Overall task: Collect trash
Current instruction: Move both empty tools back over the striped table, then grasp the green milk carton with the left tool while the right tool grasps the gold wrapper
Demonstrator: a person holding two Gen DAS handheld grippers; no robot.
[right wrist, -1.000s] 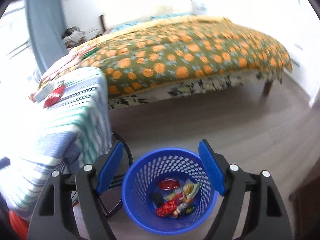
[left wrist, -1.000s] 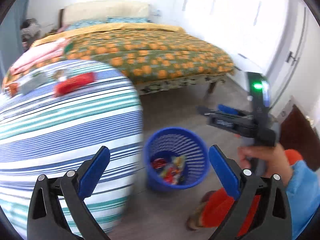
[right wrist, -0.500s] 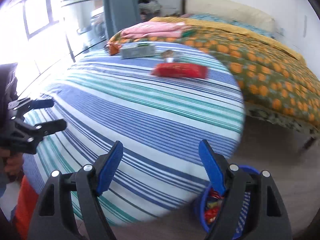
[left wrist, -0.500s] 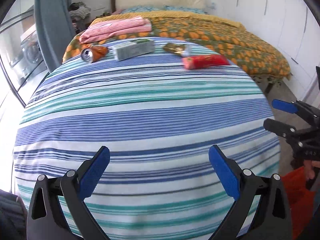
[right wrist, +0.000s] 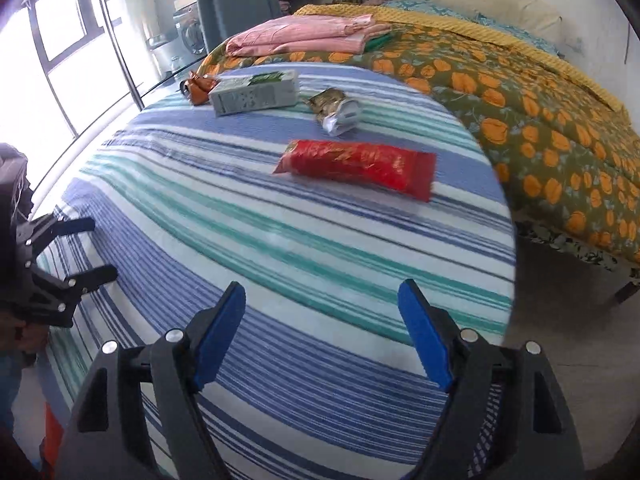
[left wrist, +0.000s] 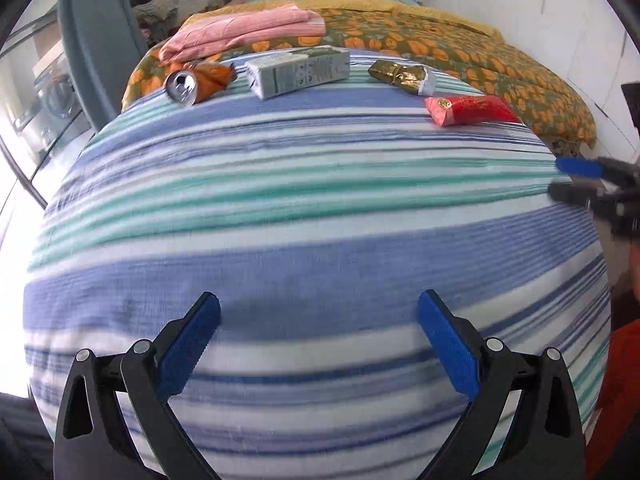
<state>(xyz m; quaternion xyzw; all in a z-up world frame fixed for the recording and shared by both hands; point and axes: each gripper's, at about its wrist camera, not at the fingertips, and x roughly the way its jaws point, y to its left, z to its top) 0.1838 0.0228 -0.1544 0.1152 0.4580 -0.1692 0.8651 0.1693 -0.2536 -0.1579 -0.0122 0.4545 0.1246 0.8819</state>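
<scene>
Left wrist view: both grippers have swung from the blue bin to the striped tabletop (left wrist: 320,208). Left gripper (left wrist: 318,344) and right gripper (right wrist: 322,332) hang released and empty, short of the red packet (right wrist: 356,166), likely the next pickup.

Four pieces of trash sit along the far side of the tabletop (left wrist: 320,216): crushed can (left wrist: 198,80) at far left, carton (left wrist: 298,71) just right of it, foil wrapper (left wrist: 402,76) further right, snack packet (left wrist: 472,109) rightmost and nearer. Behind the tabletop lies the bed (left wrist: 460,46), folded cloth (left wrist: 244,32) on it.
</scene>
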